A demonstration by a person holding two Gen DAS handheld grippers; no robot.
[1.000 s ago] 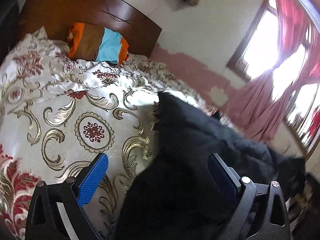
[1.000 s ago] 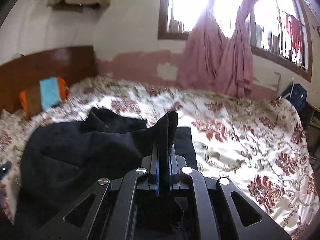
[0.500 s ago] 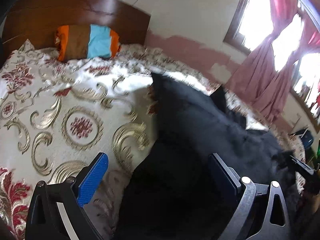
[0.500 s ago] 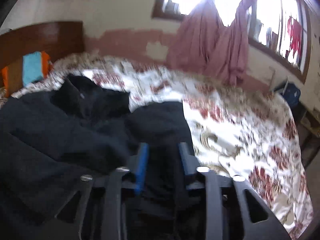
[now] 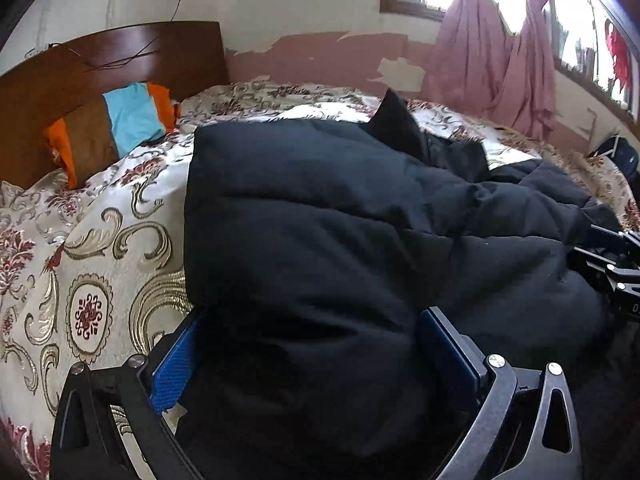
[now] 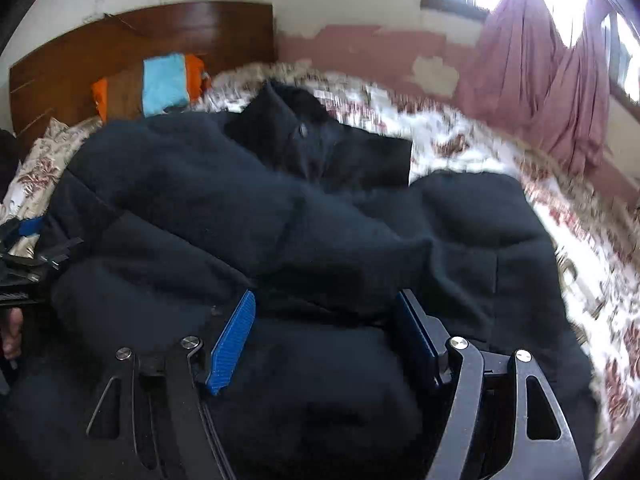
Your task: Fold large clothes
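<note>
Bedspread [image 5: 100, 264] shows bare on my far left, patterned in cream and red, with the striped pillow [image 5: 116, 128] up against the headboard [image 5: 100, 68]. Next comes the left edge of the black coat [image 5: 320, 220], a fairly straight edge running away from me toward the headboard. My left claw [image 5: 316, 356] sits at the near end of that edge with its jaws spread wide and the padded cloth bulging up between them; the blue pads [image 5: 174, 364] are well apart, so I grip nothing there.

The coat's long axis runs from me toward the collar [image 6: 296, 136] at the far end, with a sleeve lying crosswise over the middle. My right claw [image 6: 324, 332] is over the near right part of the coat, jaws also spread, cloth lying loose between the pads and not pinched.

Both claws are at the near hem side, so I judge the next fold must start here. The left claw is nearer the free left edge; the right one is nearer the sleeve and the right-hand flap. Beyond that flap the bedspread shows again, then the curtain [image 6: 560, 80].
</note>
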